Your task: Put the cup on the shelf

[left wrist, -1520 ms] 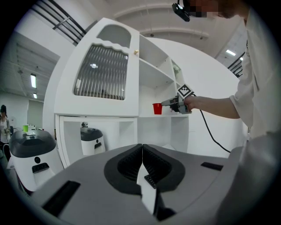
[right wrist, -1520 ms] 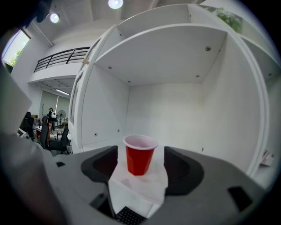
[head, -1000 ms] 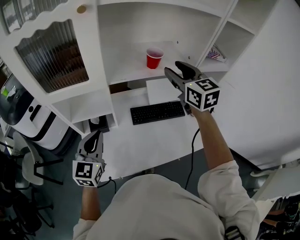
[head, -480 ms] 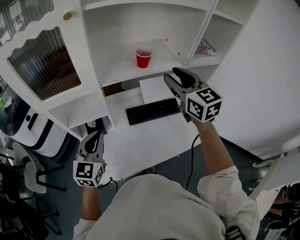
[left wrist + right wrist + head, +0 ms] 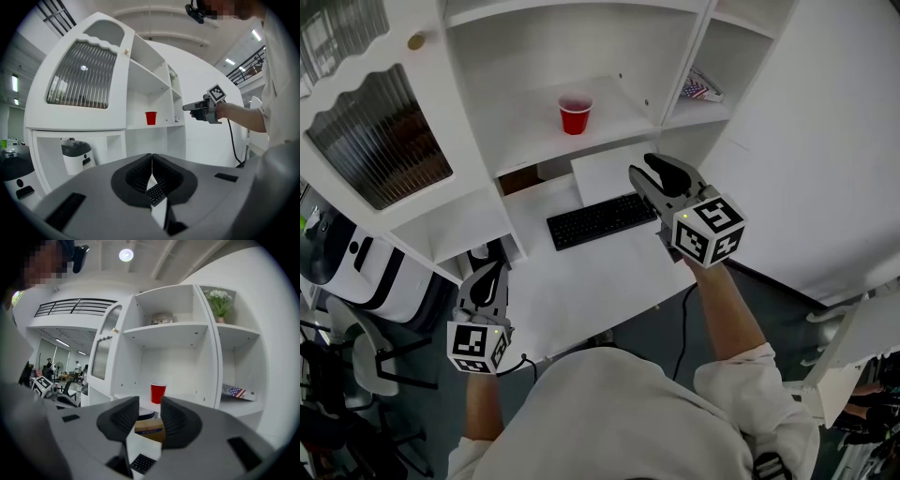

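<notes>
Head view: the red cup [image 5: 575, 114] sits upright on the shelf [image 5: 525, 141]. My right gripper [image 5: 649, 175] hangs over the desk [image 5: 581, 277] by the keyboard [image 5: 595, 221], well apart from the cup.

Left gripper view: the left gripper [image 5: 152, 165] has its jaws pressed together, empty (parked low).

Right gripper view: the jaws have just been closing, with a gap between them and nothing in it. The cup is straight ahead.

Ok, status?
Left gripper shut, empty. Right gripper jaws apart, just been closing, nothing between. Cup upright on shelf, clear of both. Nothing in the way.
</notes>
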Motion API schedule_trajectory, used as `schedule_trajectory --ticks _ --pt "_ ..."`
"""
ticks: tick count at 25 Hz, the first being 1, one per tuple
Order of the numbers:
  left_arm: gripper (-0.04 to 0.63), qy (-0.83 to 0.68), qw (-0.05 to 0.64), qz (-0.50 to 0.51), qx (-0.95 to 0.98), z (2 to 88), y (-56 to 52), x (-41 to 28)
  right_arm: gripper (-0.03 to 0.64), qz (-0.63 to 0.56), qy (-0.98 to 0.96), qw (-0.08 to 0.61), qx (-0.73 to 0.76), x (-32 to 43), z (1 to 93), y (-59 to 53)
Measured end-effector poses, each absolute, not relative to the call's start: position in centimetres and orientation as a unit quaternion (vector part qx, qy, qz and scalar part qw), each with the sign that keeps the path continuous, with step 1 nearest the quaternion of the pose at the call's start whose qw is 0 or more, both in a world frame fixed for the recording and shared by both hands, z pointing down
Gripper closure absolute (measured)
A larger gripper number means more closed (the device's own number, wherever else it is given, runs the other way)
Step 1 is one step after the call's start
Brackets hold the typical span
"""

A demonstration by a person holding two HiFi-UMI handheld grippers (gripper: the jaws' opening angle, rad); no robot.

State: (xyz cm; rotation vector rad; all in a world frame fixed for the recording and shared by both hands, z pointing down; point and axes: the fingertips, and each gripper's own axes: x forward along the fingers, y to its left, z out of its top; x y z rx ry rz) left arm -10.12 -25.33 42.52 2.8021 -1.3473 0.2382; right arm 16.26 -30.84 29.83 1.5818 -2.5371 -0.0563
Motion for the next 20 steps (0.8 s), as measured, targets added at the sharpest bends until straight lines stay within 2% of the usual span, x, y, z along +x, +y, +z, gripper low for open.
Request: schedule_trajectory --ticks 15,20 --pt "0.591 -0.417 0.010 0.079 0.905 42.5 -25.2 -8.8 0.517 -0.004 -0.837 0.071 0.543 17.5 32.5 -26.8" --pt "0.591 -0.412 0.008 0.080 0.908 42.4 -25.0 -8.2 0.566 -0.005 -0.833 0.068 0.550 18.1 33.1 -25.5"
